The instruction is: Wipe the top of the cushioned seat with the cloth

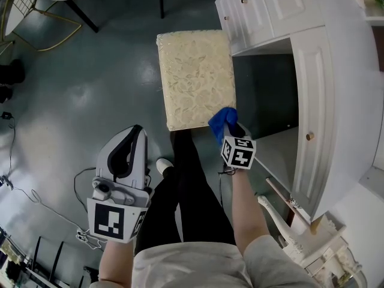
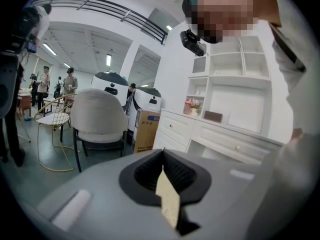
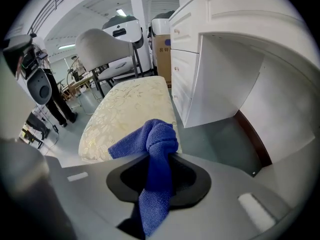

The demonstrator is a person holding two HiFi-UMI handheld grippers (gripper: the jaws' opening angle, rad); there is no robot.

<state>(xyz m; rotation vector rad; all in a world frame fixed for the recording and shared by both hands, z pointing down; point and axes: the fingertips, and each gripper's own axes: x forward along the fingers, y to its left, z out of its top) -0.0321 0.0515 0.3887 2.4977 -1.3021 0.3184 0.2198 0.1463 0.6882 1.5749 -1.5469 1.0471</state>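
The cushioned seat (image 1: 195, 77) is a cream, flower-patterned stool top standing on the grey floor beside a white desk. My right gripper (image 1: 230, 129) hangs just past the seat's near right corner, shut on a bunched blue cloth (image 1: 222, 119). In the right gripper view the cloth (image 3: 156, 140) sticks out between the jaws in a knot-like wad over the near end of the seat (image 3: 129, 109). It hangs apart from the cushion. My left gripper (image 1: 128, 153) is held off to the left over the floor, jaws together with nothing in them (image 2: 165, 184).
The white desk with drawers (image 1: 336, 101) borders the seat on the right, its dark kneehole next to the cloth. The person's black-trousered legs and a white shoe (image 1: 163, 165) stand below the seat. A grey chair (image 2: 97, 116), a gold wire chair (image 1: 36, 23) and floor cables (image 1: 24, 191) lie left.
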